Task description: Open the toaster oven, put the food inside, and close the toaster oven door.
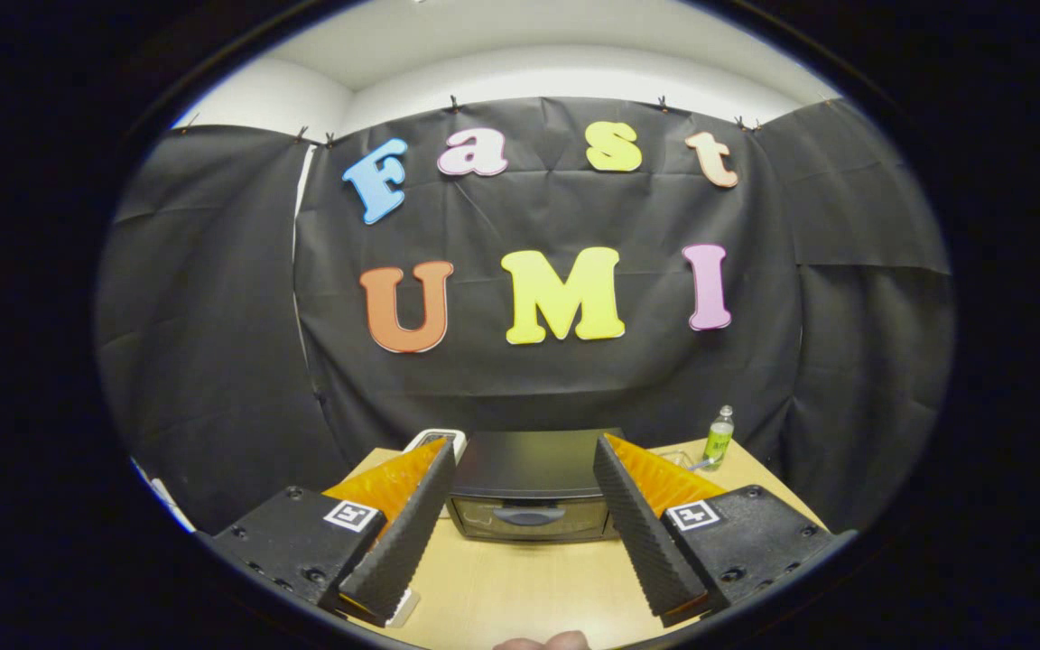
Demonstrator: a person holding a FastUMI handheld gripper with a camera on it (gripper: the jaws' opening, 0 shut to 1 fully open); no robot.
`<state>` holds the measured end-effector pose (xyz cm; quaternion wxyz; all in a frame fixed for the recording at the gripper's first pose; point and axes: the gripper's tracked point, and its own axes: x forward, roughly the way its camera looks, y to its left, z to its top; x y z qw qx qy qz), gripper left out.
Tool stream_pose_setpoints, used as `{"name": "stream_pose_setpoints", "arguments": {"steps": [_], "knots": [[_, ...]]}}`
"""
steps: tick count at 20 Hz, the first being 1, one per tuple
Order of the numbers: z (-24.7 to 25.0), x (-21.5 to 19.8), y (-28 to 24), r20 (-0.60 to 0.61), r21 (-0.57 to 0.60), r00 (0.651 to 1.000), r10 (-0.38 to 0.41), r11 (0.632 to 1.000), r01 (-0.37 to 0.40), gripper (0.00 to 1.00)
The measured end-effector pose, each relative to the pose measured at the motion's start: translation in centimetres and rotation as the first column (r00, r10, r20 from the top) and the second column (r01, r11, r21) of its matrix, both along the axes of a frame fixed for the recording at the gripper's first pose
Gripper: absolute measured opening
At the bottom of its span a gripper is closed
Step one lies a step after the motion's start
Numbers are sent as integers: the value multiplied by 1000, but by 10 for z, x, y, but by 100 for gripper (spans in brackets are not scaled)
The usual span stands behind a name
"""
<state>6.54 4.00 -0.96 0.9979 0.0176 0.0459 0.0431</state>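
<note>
Gripper view: a light wooden table (520, 587) runs forward from under the camera to a booth wall of creased black cloth (213, 361), which is pinned along its top edge below a white wall and ceiling.

A small green-tinted plastic bottle (719, 437) with a clear neck stands upright near the table's far right corner, close to the cloth; what it holds cannot be told. Just beside its foot lies something clear and crumpled (684, 460) (too small to identify). At the far left, a white-edged object (437, 440) peeps out from behind the left finger's tip, mostly hidden.

The toaster oven (531, 487) sits on the far half of the table, beyond the fingers and framed in the gap between them. It is dark, with a flat, slightly glossy top. Its glass door (529, 520) faces the camera and is closed, with a grey curved handle (529, 515) across the upper middle.

The gripper (525, 447) hangs above the table with its fingers spread wide and nothing between them. Each finger has a black ribbed pad (404, 533) on the inner face and orange backing. At the table's near edge shows the tip of a person's hand (543, 642).
</note>
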Motion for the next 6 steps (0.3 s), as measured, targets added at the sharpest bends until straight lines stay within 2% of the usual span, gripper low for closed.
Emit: {"name": "stream_pose_setpoints", "arguments": {"steps": [6], "knots": [[4,-1,-7,-9,7,1000,9,1000,-9,100]]}}
